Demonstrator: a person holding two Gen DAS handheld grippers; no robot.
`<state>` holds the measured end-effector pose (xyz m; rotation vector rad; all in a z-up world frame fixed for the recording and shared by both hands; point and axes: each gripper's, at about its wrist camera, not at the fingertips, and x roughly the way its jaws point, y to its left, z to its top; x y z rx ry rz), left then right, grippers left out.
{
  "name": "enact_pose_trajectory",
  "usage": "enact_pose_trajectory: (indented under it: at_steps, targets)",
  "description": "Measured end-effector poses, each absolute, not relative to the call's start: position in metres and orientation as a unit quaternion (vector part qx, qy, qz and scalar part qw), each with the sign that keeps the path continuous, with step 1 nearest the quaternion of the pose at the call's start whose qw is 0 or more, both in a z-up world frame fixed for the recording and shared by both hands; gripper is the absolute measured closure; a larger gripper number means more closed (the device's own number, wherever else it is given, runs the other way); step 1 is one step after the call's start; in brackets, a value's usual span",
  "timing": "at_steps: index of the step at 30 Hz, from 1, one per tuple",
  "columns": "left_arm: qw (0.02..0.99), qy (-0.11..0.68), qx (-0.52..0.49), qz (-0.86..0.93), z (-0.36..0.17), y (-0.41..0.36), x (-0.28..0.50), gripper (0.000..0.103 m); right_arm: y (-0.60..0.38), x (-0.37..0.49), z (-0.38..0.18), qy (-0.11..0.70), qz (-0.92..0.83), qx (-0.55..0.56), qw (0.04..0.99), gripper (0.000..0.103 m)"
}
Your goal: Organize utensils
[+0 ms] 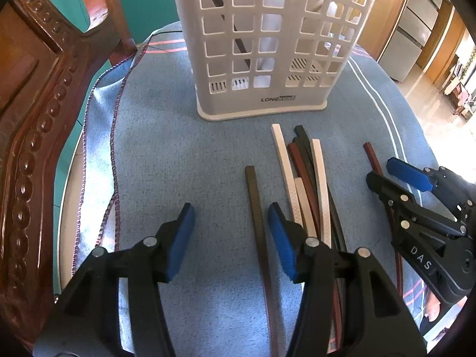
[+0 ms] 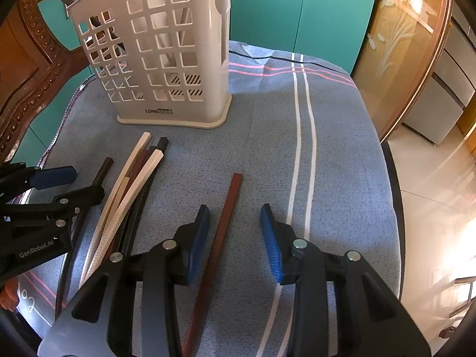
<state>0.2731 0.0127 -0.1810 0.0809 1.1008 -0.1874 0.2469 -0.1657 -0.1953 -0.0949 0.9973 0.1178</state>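
Chopsticks lie on a blue cloth [image 2: 342, 154] in front of a white slotted utensil holder [image 1: 267, 44], which stands upright near the far side of the cloth and already has a dark stick and a pale one leaning inside. A loose bundle of white, black and reddish chopsticks [image 1: 309, 178] lies fanned just before the holder's base, their ends overlapping. A dark brown chopstick [image 1: 255, 208] lies alone to the bundle's left, running between the spread fingers of the left gripper [image 1: 231, 238], whose jaws stand wide apart and hold nothing. A reddish chopstick [image 2: 229, 202] lies apart on the bundle's right, between the blue pads of the right gripper [image 2: 235, 238], also wide open and empty.

The bundle sits between the two grippers and close against the left gripper's right finger. A carved wooden chair [image 1: 38, 119] crowds the cloth's left edge, where the hem folds over. To the right of the reddish chopstick the cloth is bare past its two white stripes [image 2: 303, 148], up to the rounded table edge [image 2: 395, 184]; beyond is tiled floor [image 2: 437, 193].
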Motion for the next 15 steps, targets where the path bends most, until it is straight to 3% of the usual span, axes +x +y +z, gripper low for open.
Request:
enact_pose_trajectory:
  at_steps: [15]
  targets:
    - [0.847,0.523,0.042,-0.086,-0.1806,0.0098,0.2754,0.051,-0.1652,0.2447,-0.1947,0.476,0.057,-0.050,0.876,0.066]
